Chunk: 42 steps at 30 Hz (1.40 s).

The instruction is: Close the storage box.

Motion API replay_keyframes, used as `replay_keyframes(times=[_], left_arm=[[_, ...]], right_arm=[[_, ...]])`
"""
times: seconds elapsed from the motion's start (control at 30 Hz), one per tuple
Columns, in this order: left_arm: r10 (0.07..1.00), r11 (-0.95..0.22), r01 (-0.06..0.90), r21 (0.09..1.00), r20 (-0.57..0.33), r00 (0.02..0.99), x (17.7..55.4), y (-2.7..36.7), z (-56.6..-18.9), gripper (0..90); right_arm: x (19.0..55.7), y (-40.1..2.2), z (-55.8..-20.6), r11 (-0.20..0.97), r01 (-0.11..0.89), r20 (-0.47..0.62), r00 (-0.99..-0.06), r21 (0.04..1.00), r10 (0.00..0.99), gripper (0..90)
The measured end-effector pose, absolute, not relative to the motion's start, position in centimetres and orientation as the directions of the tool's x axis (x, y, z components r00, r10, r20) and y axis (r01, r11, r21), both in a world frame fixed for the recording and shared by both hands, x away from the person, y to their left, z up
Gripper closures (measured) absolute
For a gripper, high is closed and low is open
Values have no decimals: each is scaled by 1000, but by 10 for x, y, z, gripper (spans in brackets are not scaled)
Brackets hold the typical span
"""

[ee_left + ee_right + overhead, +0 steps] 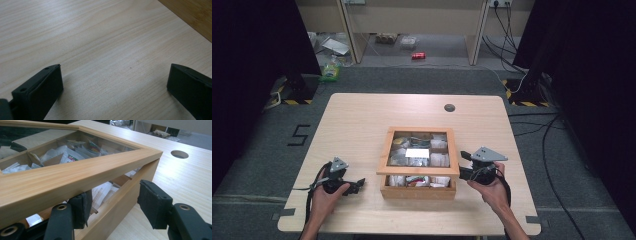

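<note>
The wooden box (418, 192) sits mid-table (362, 120), its glass lid (419, 148) propped ajar over packets (439, 161). The right claw (112, 205) straddles the box's wall, one jaw under the lid, not clenched. The left claw (113, 87) rests released on bare table, left of the box.

Left gripper (358, 186), lower left of high view: black body, grey three-cornered plate on top, black cable looping off toward the bottom edge. Right gripper (463, 165), lower right: same build, larger grey plate with small holes, black cable behind the hand. Forearms bare, no sleeves. Left gripper view: two matt black block jaws with small screw holes. Right gripper view: black jaws with brass-ringed screw holes, worn, frayed black pads.
</note>
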<state>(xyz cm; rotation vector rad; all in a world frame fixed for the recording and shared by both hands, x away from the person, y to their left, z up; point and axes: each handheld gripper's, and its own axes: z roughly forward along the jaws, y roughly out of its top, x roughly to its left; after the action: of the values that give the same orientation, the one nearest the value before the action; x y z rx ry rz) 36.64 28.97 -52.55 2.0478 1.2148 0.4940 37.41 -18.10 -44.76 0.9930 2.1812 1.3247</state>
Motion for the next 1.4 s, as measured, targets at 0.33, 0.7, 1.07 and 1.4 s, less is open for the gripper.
replay_keyframes(times=[0.33, 0.7, 1.07, 1.4], left_arm=[[873, -319, 608, 727, -25, 488, 366, 290, -526, 0], [873, -318, 609, 727, -25, 486, 366, 290, -525, 0], [873, -318, 609, 727, -25, 486, 366, 290, -525, 0], [873, -319, 609, 727, -25, 486, 366, 290, -525, 0]], right_arm=[[368, -184, -452, 299, 387, 32, -655, 872, 755, 447], [368, -197, -455, 267, 394, 53, -639, 879, 767, 453], [368, -197, -449, 260, 434, 74, -617, 862, 784, 450], [368, -206, -451, 231, 473, 111, -589, 850, 800, 410]])
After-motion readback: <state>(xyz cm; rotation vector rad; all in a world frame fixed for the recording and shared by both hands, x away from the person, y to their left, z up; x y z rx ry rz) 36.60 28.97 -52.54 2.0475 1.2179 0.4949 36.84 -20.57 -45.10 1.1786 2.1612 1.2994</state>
